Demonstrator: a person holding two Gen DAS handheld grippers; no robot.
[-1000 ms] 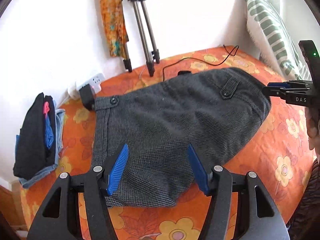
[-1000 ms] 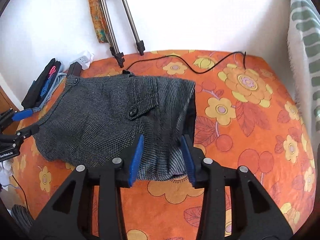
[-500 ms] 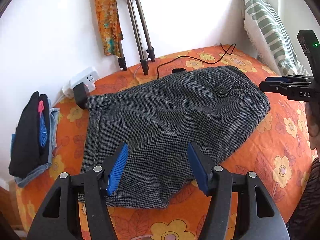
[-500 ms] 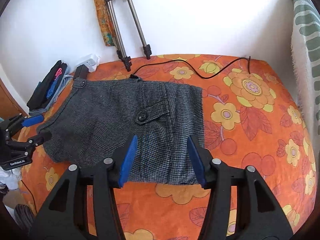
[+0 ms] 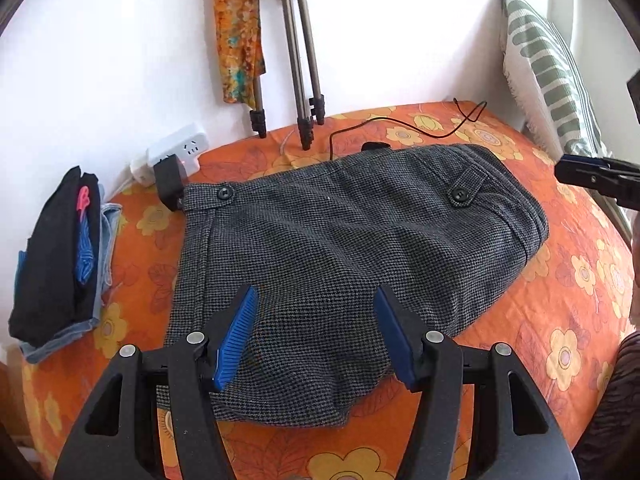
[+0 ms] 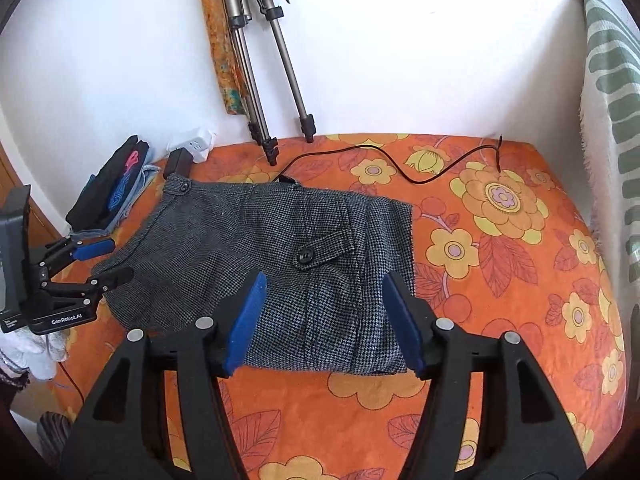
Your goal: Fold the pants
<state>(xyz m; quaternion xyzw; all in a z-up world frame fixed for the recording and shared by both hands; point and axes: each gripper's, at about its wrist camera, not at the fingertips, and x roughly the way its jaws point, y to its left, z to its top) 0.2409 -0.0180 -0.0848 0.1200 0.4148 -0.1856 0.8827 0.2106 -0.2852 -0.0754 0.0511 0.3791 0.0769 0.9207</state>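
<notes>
One pair of grey houndstooth pants [image 5: 352, 264] lies folded flat on the orange flowered bedspread [image 5: 560, 320]. Two buttons show on it: one at the waistband corner [image 5: 224, 193], one on a pocket tab [image 5: 460, 193].

There are two grippers, each with two blue-padded fingers. The left gripper [image 5: 314, 334] hovers with its jaws spread wide and nothing between them; the pants lie directly ahead of and beneath its fingertips, and the cloth's near edge runs under the fingers. The right gripper [image 6: 326, 320] is likewise spread apart and empty, above the near edge of the pants, with the buttoned tab just ahead of its left finger.

In the right wrist view the left gripper sits at the far left beside the pants' edge, its fingers parted.

Beyond both claws, three tripod legs [image 5: 298, 80] stand against the white wall beside one hanging orange cloth [image 5: 238, 32]. One black cable [image 6: 380, 156] trails across the bedspread. One white power strip [image 5: 176, 148] sits at the wall, with one black adapter [image 5: 170, 184] touching the waistband corner. One stack of folded clothes [image 5: 60, 256] rests left of the pants. One green-striped pillow [image 5: 548, 68] leans at the right.
</notes>
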